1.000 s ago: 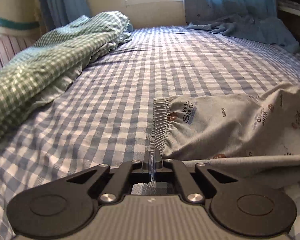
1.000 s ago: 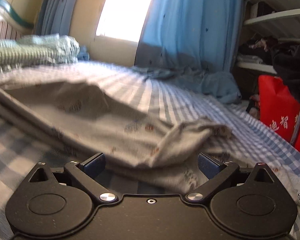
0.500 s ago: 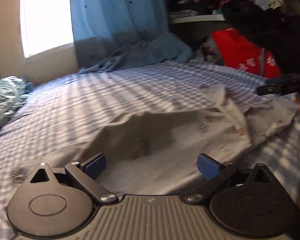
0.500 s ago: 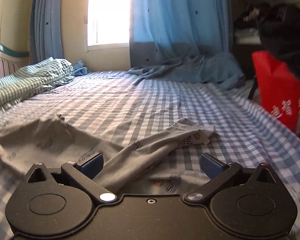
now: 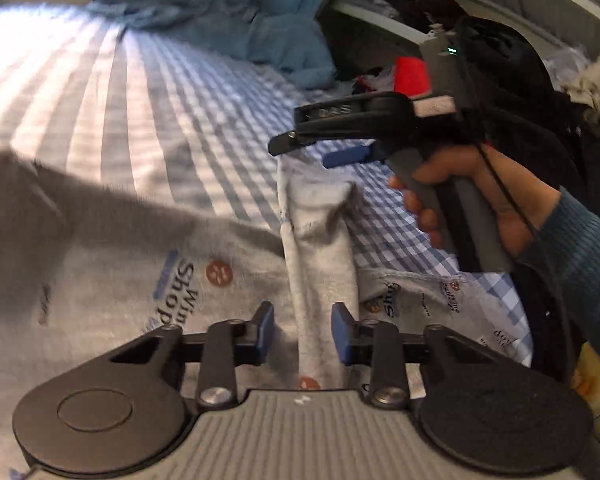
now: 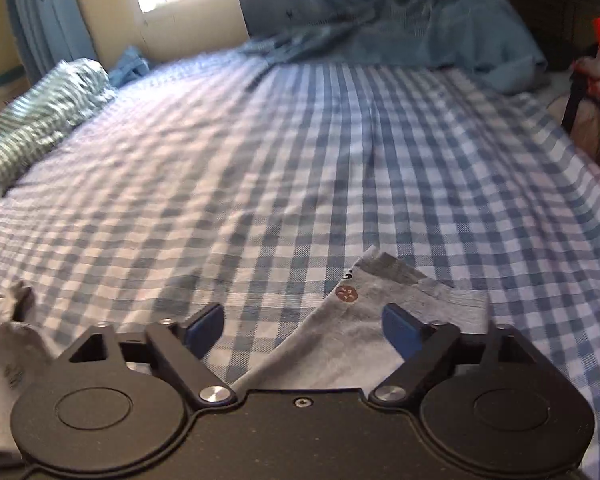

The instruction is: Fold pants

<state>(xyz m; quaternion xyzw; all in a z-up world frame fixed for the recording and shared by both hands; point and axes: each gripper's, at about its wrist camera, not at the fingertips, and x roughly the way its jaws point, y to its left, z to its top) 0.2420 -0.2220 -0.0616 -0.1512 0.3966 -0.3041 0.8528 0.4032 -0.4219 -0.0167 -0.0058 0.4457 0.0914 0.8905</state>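
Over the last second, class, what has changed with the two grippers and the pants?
The left gripper let go of the waistband, opened and swung round over a raised fold of the pants. The right gripper moved toward a leg end. It stayed open; the pants stayed on the checked sheet.

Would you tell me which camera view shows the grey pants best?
The left wrist view: the grey pants fill its foreground, printed lettering and a bunched leg visible. The right wrist view shows only a leg end and a crumpled edge.

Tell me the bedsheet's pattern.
Blue-and-white check; the bedsheet shows best in the right wrist view.
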